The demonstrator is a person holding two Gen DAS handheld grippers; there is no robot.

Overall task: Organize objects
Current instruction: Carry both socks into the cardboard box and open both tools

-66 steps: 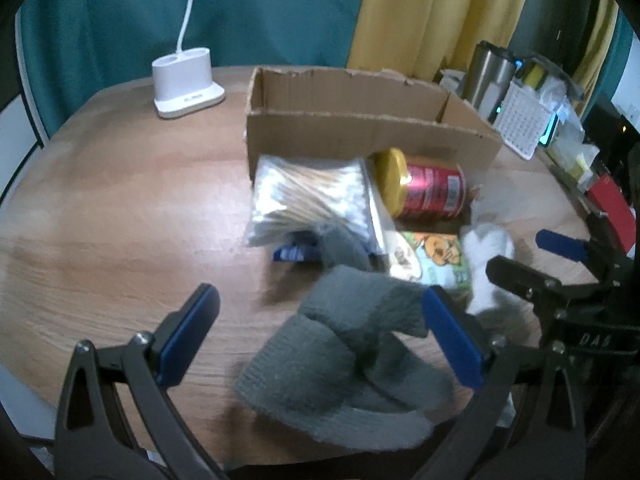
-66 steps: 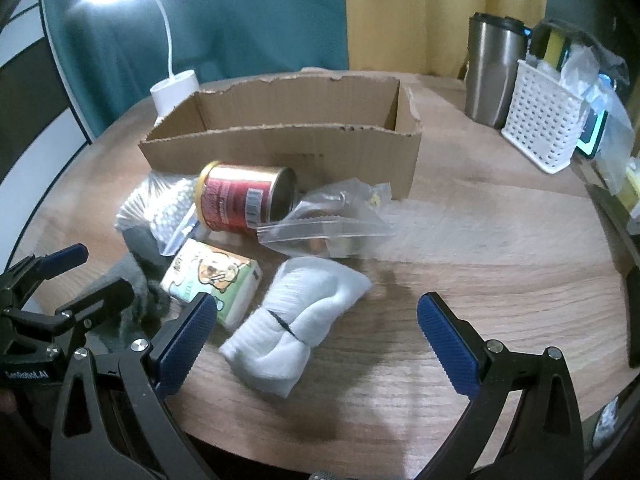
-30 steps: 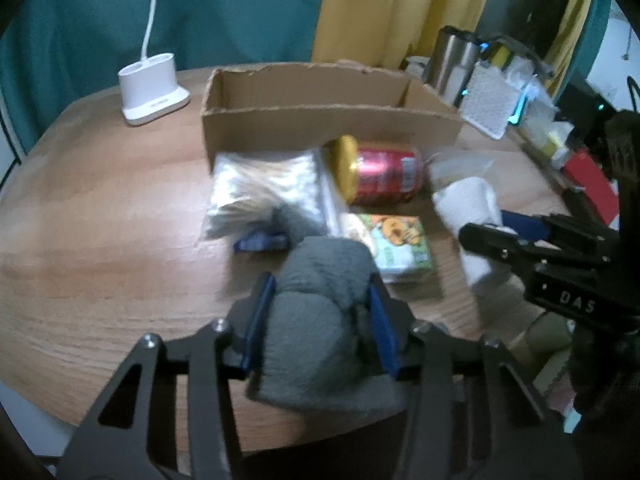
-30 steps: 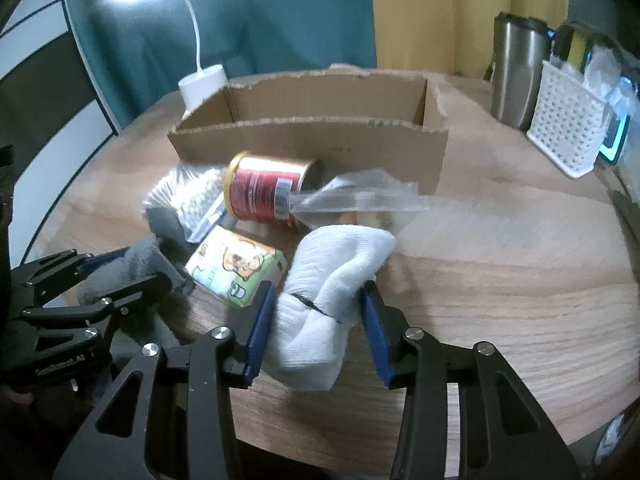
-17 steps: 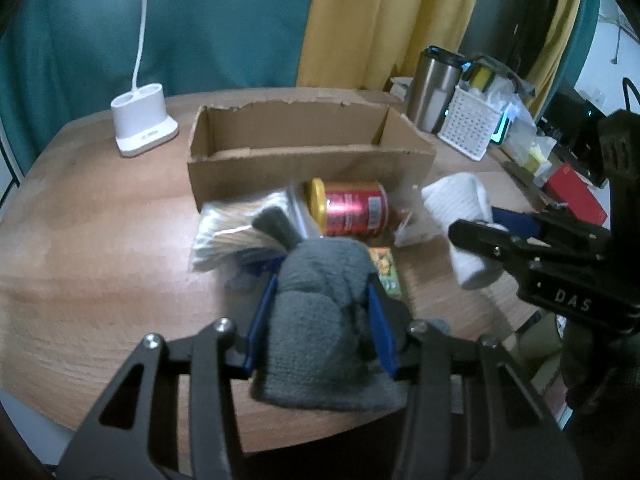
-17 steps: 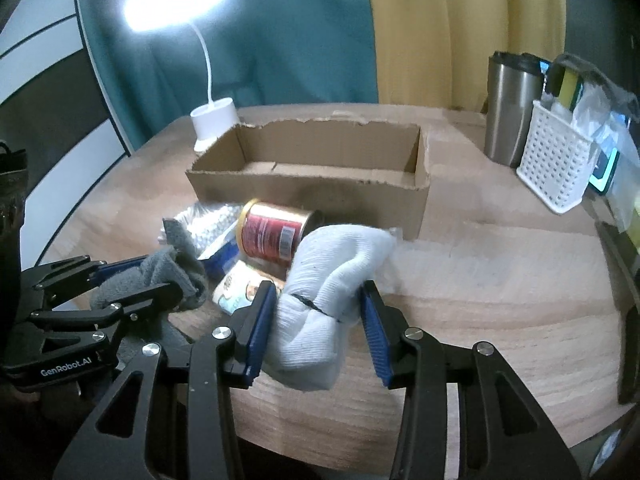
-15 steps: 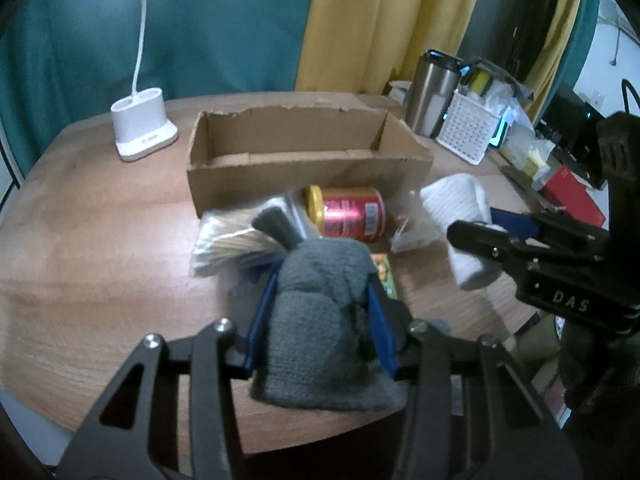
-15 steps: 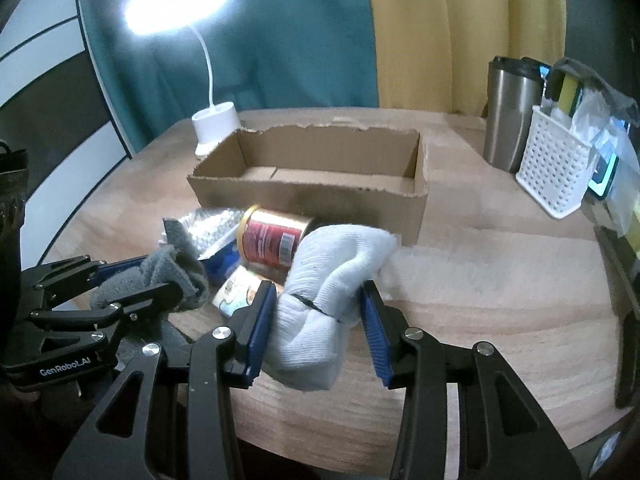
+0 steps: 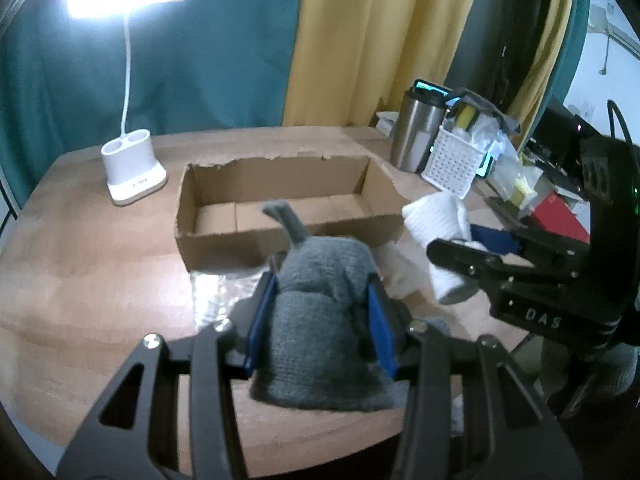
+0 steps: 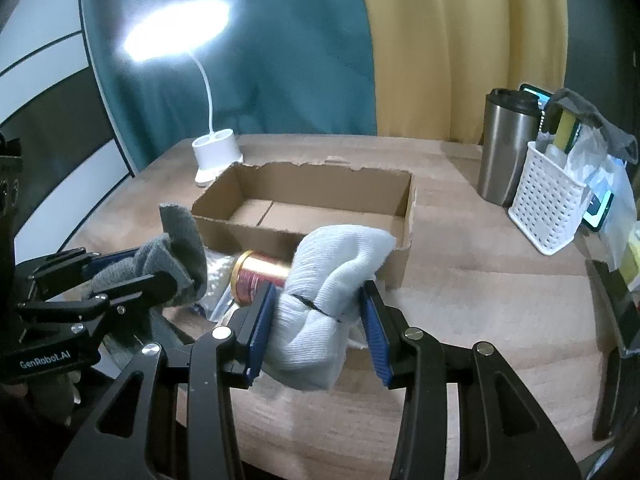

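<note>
My left gripper (image 9: 322, 320) is shut on a grey sock bundle (image 9: 320, 312) and holds it in the air in front of the open cardboard box (image 9: 224, 236). My right gripper (image 10: 320, 326) is shut on a white sock bundle (image 10: 332, 280), also lifted, near the box's (image 10: 402, 256) front right corner. The white socks (image 9: 438, 220) and right gripper show at the right of the left wrist view. The grey socks (image 10: 172, 256) show at the left of the right wrist view. A red can (image 10: 256, 276) lies on the table before the box. The box looks empty inside.
A white lamp base (image 9: 132, 176) stands left of the box. A steel tumbler (image 10: 506, 152) and a white basket (image 10: 550, 208) stand at the back right. A clear bag of cotton swabs (image 9: 224, 296) lies under the grippers. A red box (image 9: 560, 216) is at the far right.
Both grippers have risen with their sock bundles and moved toward the box. The box interior now shows from above; the items on the table have dropped lower in view.
</note>
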